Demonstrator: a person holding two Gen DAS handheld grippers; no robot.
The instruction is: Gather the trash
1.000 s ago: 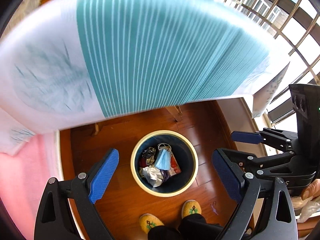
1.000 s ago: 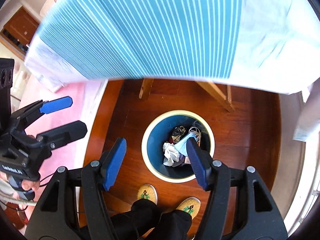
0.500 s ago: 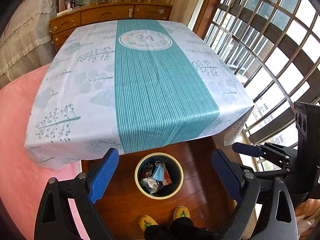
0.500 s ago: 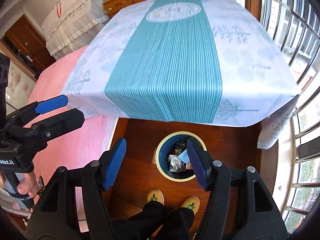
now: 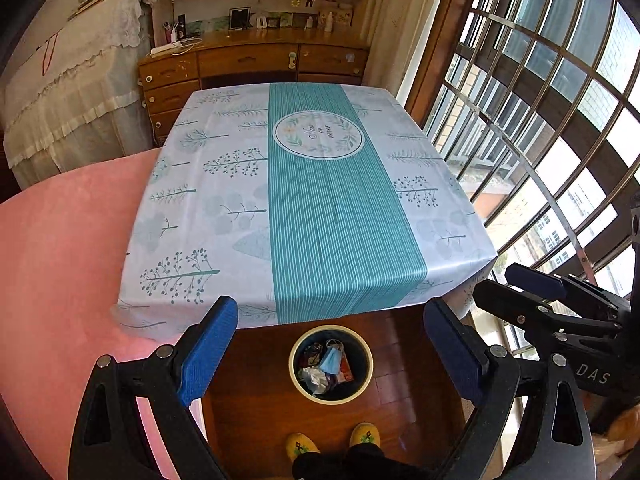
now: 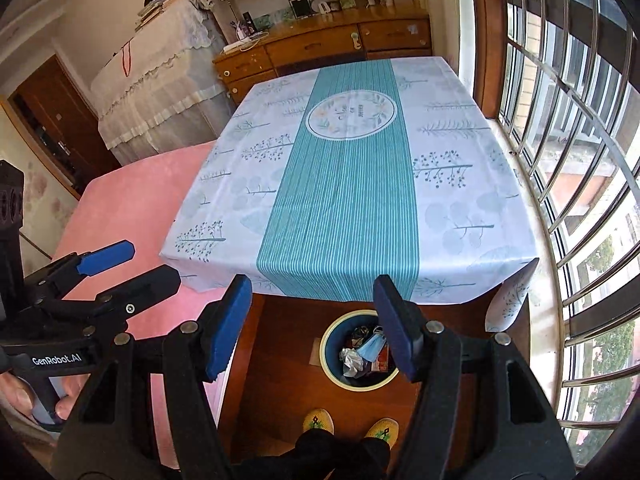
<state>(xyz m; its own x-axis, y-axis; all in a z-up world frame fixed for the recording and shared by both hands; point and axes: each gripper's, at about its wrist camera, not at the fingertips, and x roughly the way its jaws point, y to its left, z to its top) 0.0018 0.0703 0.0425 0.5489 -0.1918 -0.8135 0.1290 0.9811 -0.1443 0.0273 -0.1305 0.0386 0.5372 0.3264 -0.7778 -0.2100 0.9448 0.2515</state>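
Note:
A round bin with a cream rim (image 5: 295, 374) (image 6: 326, 346) stands on the wooden floor at the table's near edge. Inside lie a blue face mask (image 5: 331, 361) (image 6: 370, 347), crumpled white paper (image 5: 314, 378) and other scraps. My left gripper (image 5: 330, 306) hangs open high above the bin, nothing between its blue pads. My right gripper (image 6: 312, 282) is open too and holds nothing, level with the left. Each shows in the other's view: the right gripper (image 5: 500, 280) at the right, the left gripper (image 6: 150, 262) at the left, held by a hand.
A table under a white-and-teal tablecloth (image 5: 320, 220) (image 6: 340, 200) fills the middle, with nothing on it. A pink bed cover (image 5: 60, 260) lies left, a barred window (image 5: 560, 120) right, a wooden dresser (image 5: 256, 64) behind. The person's yellow slippers (image 5: 302, 444) stand by the bin.
Both grippers have risen from below the table edge to well above it. The tabletop has come fully into view and the bin looks smaller. Both sets of jaws stay open.

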